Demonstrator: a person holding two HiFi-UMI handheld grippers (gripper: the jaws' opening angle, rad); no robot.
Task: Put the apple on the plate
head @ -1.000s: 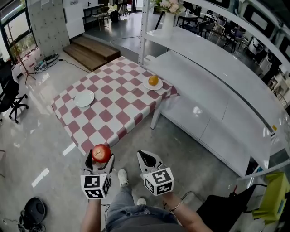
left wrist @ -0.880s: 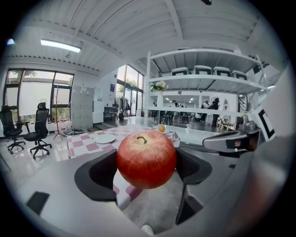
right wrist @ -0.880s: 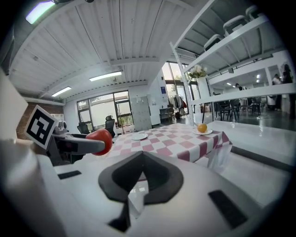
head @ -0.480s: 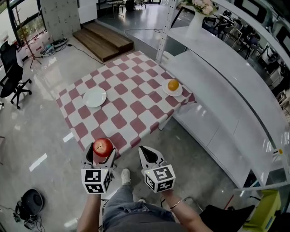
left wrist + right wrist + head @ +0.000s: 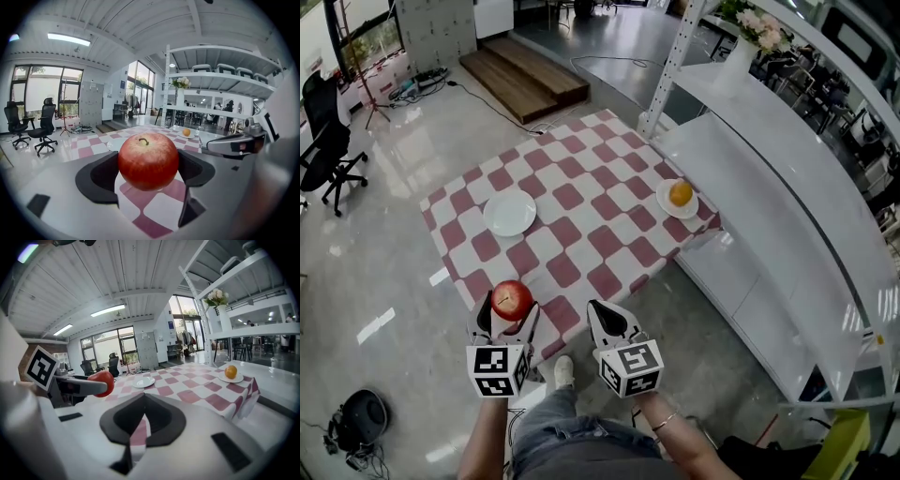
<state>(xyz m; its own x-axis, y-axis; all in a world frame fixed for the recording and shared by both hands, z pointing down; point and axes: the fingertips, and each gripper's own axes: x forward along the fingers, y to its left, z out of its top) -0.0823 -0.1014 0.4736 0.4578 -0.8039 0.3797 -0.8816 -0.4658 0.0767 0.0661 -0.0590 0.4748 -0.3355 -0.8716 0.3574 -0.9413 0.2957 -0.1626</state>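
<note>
My L tongs (image 5: 507, 322) are clamped on the apple (image 5: 148, 161), jaws pressing it from both sides, stem up. In the head view it hangs by the near edge of the table (image 5: 605, 246). R tongs (image 5: 609, 328) are just beside, jaws closed together w/ nothing in them. The empty plate (image 5: 509, 213) is on the checked cloth, left side, well apart from the apple. An orange (image 5: 681, 192) sits on a 2nd plate (image 5: 662, 199) at the right corner.
</note>
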